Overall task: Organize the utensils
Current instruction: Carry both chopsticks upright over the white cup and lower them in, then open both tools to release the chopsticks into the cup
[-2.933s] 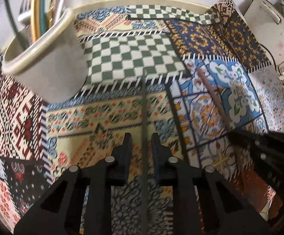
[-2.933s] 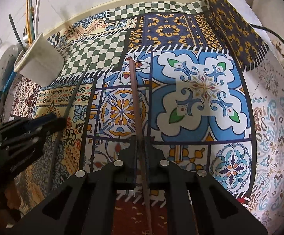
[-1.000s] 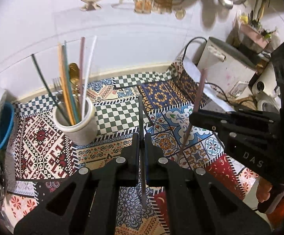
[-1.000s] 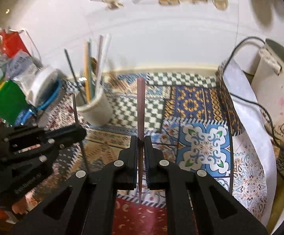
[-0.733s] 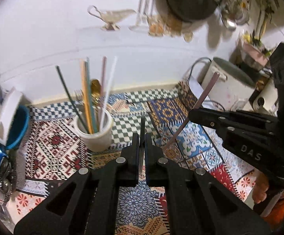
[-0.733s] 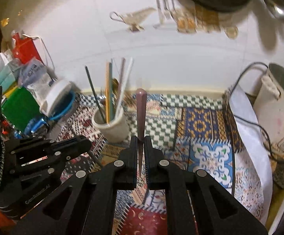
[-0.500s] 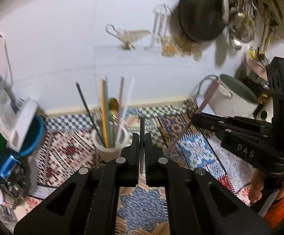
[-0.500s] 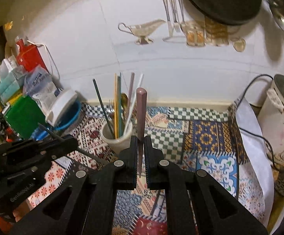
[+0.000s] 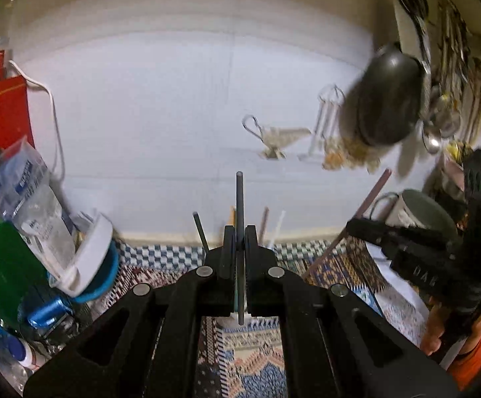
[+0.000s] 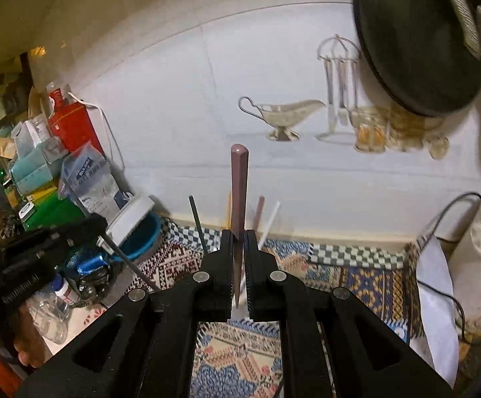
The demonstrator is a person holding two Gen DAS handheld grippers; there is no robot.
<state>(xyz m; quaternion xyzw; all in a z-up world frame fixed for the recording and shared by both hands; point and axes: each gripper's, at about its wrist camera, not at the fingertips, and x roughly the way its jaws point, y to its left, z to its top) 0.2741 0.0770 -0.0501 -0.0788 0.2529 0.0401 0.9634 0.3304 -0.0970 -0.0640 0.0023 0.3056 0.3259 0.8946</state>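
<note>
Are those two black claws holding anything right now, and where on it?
Yes. The left gripper pinches a dark grey chopstick near its lower end; the right gripper pinches a brownish-mauve chopstick the same way. Both stick upward.

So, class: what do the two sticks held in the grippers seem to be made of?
Dark grey stick: thin, round, matte, evenly coloured; probably plastic or coated metal. Mauve stick: thicker, faceted, tapering, with a soft sheen on its tip; likely plastic or lacquered wood. Neither can be settled by sight.

utensil cup (image 9: 232,321): mostly hidden behind left tongs (image 9: 239,232) | hanging pan (image 9: 386,99): motion-blurred
</note>
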